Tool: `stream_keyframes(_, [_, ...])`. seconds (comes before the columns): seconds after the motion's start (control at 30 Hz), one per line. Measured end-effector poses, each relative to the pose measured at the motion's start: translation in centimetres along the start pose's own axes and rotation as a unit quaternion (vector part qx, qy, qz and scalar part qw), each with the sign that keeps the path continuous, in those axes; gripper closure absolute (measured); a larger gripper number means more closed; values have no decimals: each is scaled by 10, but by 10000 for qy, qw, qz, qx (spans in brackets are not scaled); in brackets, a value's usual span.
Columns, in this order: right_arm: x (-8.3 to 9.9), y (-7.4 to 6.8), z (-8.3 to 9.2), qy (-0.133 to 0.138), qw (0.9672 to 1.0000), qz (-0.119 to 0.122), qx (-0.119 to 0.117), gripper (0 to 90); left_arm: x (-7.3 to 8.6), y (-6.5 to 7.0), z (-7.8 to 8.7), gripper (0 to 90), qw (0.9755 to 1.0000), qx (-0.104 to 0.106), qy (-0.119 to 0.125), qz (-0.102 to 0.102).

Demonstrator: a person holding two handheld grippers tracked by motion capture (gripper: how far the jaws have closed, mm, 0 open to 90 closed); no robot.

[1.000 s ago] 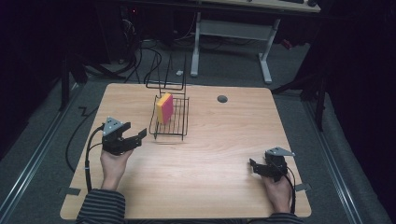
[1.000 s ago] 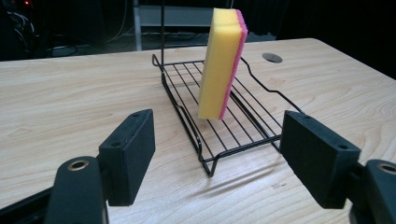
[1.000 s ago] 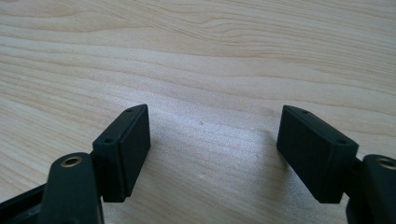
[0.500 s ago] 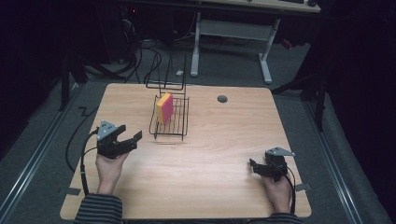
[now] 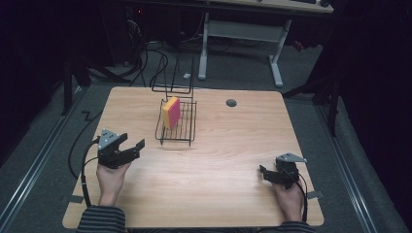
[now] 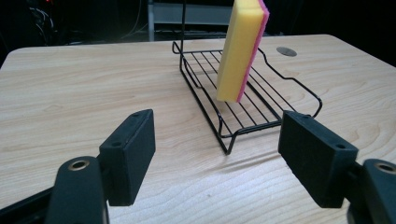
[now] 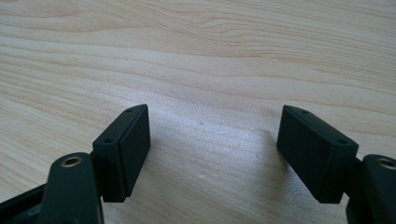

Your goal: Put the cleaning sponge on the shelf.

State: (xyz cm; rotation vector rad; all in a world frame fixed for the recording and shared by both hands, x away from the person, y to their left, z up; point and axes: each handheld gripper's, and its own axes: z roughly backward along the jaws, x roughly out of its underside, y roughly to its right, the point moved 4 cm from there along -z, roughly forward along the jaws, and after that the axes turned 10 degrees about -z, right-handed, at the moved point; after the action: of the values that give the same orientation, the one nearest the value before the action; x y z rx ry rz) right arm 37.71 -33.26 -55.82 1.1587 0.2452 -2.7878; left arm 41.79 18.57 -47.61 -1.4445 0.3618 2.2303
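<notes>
A yellow and pink sponge (image 5: 171, 111) stands on edge in a black wire rack (image 5: 187, 131) near the middle back of the wooden table (image 5: 223, 145). In the left gripper view the sponge (image 6: 242, 49) leans upright in the rack (image 6: 252, 105), some way beyond the jaws. My left gripper (image 5: 135, 148) is open and empty, to the left of the rack's front end and pointing toward it. My right gripper (image 5: 265, 173) rests near the front right of the table, open, with bare wood between its jaws (image 7: 215, 154).
A round grommet hole (image 5: 231, 103) sits at the back of the table, right of the rack. The rack's tall wire handle (image 5: 175, 77) rises at its far end. A white desk frame (image 5: 243, 34) and cables (image 5: 145, 58) lie on the floor behind the table.
My left hand and its gripper have drawn back a little toward the table's front left, away from the rack. The right gripper has stayed still.
</notes>
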Motion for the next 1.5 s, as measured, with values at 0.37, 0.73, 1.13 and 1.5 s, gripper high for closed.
stream_keyframes(0.37, [0, 0, 0, -1, 10000, -1, -5, 261, 7, -1, 3, 281, 10000, -30, -35, 41])
stream_keyframes(0.73, [0, 0, 0, -1, 10000, 0, -4, 261, 15, 0, 1, 282, 9999, -34, -119, 60])
stream_keyframes(1.13, [0, -1, 0, -10, 10000, -34, -4, 261, 25, 0, 1, 284, 9997, -19, -203, 143])
stream_keyframes(1.5, [0, 0, 0, -3, 10000, -7, -5, 261, 34, -1, -6, 283, 9989, -60, -409, 198])
